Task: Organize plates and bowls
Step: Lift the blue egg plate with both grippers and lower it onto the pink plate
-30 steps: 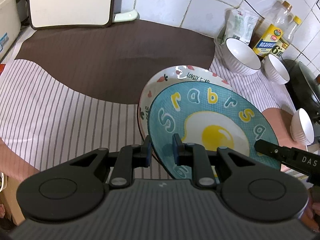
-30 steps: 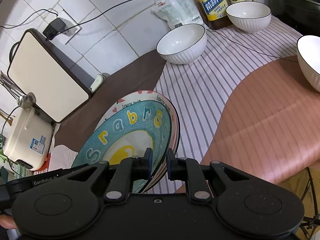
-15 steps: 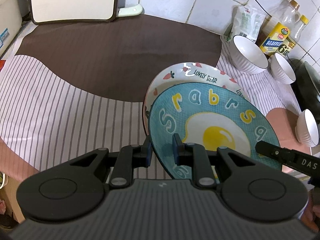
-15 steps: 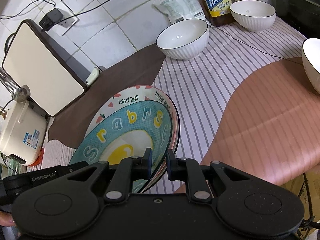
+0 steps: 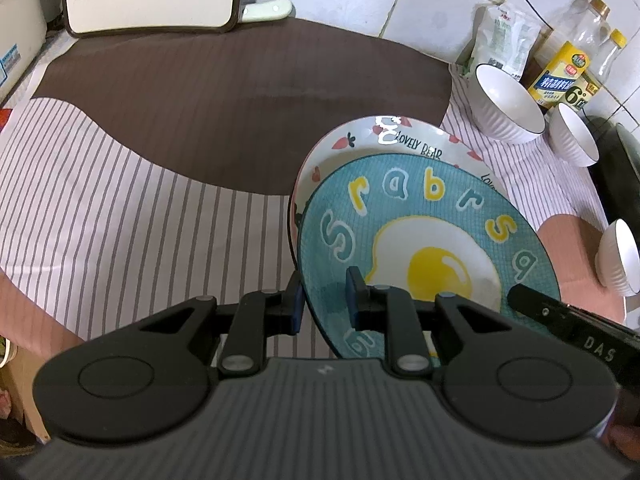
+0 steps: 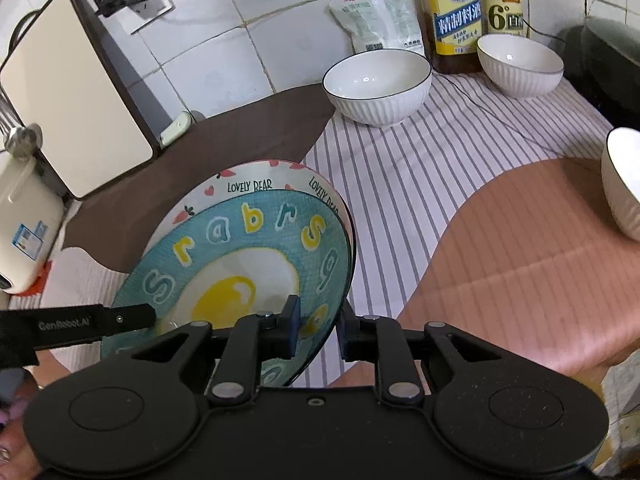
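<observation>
The striped cloth (image 5: 120, 208) is spread over the counter so the dishes can be set down softly. The white plate (image 5: 360, 140) is laid flat on it. The blue plate (image 5: 432, 264) is placed on top of the white plate, so the plates are kept in one pile. Its near edge looks a little lifted. Three white bowls (image 6: 376, 84) (image 6: 520, 64) (image 6: 624, 184) are left apart at the back and side, not yet stacked.

The blue plate's edge is pinched by the left gripper (image 5: 324, 300), so the plate is kept steady. The right gripper (image 6: 318, 316) has just been opened a bit. The edge is between its fingers but is not squeezed, likely to let the plate go.
</observation>
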Available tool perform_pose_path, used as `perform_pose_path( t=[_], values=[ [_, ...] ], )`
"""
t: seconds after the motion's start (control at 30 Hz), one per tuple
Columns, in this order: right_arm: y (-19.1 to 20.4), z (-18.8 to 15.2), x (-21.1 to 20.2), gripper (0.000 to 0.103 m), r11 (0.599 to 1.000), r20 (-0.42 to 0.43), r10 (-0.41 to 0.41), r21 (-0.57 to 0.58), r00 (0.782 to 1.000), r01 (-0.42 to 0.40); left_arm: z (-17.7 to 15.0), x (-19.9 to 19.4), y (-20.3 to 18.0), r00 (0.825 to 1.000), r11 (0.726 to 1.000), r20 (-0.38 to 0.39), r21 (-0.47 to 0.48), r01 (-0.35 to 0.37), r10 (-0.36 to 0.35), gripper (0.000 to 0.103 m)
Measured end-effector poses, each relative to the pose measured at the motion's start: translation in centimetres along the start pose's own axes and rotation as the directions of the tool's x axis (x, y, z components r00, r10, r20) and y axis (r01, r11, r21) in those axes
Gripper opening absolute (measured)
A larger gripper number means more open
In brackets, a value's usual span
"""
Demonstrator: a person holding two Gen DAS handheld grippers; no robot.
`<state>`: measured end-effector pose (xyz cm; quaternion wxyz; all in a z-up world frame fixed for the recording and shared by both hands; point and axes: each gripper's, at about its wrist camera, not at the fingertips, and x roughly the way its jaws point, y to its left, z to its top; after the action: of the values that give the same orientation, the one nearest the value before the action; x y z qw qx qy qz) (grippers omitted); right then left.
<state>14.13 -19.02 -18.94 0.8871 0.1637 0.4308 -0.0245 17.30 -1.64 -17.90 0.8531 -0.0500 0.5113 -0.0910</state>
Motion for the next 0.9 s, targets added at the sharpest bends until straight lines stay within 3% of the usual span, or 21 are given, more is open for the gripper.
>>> perform_pose_path(
  t=[0.33, 0.5, 0.8, 0.9],
  values=[
    [1.0, -0.2, 0.7, 0.033, 0.996, 0.011, -0.041, -0.074, 0.999, 0.042, 0.5, 0.5, -0.5, 0.999, 0.999, -0.043, 0.019, -0.026, 0.027, 0.021],
    [2.4, -0.2, 0.7, 0.035, 0.964, 0.067, -0.121, -0.23, 0.99, 0.133, 0.8, 0.5, -1.3, 0.996, 0.995, -0.072, 0.086, -0.053, 0.059, 0.021],
    [2.0, 0.5, 1.5, 0.035, 0.966, 0.071, -0.093, -0.234, 0.993, 0.107, 1.3, 0.9, -1.1, 0.994, 0.995, -0.083, 0.068, -0.068, 0.074, 0.02],
    [1.7, 0.4, 1.8, 0.035, 0.959, 0.086, -0.07, -0.269, 0.994, 0.09, 1.7, 1.0, -0.7, 0.993, 0.998, -0.106, 0.02, -0.058, 0.06, 0.019]
  ],
)
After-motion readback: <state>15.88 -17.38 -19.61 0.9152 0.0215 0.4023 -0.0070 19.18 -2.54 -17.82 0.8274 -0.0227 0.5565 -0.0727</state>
